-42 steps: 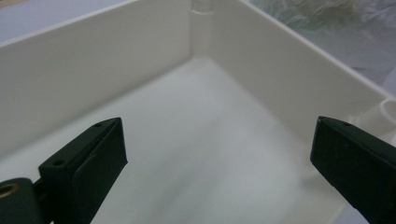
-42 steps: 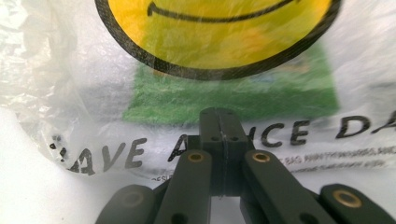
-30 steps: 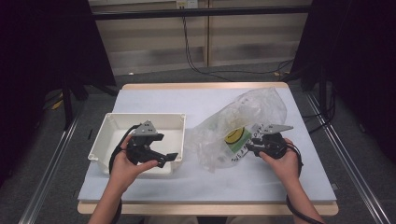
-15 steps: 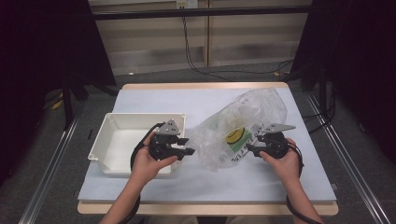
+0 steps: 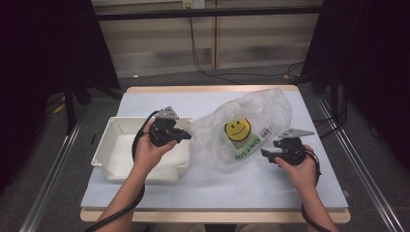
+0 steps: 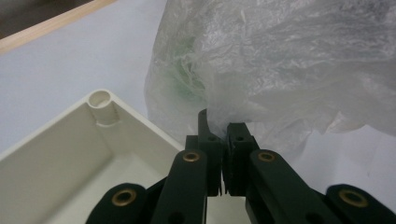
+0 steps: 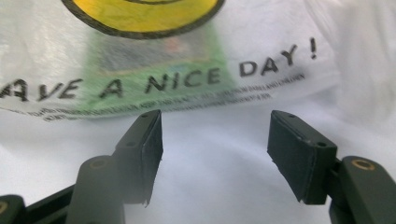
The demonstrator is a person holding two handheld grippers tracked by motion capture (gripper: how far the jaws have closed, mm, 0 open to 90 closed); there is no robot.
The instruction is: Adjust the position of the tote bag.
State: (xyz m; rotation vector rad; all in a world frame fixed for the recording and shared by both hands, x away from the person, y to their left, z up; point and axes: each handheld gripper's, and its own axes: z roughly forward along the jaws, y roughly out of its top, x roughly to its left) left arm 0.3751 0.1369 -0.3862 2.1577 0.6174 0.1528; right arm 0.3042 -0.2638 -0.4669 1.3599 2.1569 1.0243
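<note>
Clear plastic bag [image 5: 246,128]: left gripper [image 5: 186,136] has crossed the white bin [image 5: 113,154] and just pinched the bag's left edge; right gripper [image 7: 215,140], jaws spread, has just been opening.

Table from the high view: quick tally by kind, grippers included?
Clear plastic bag: 1
White bin: 1
Grippers: 2, left gripper and right gripper
Total: 4

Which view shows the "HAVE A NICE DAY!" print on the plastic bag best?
The right gripper view: the lettering on the plastic bag runs large and readable beyond the open right gripper. In the high view it is a small slanted line; the left gripper view has crumpled plastic without lettering.
</note>
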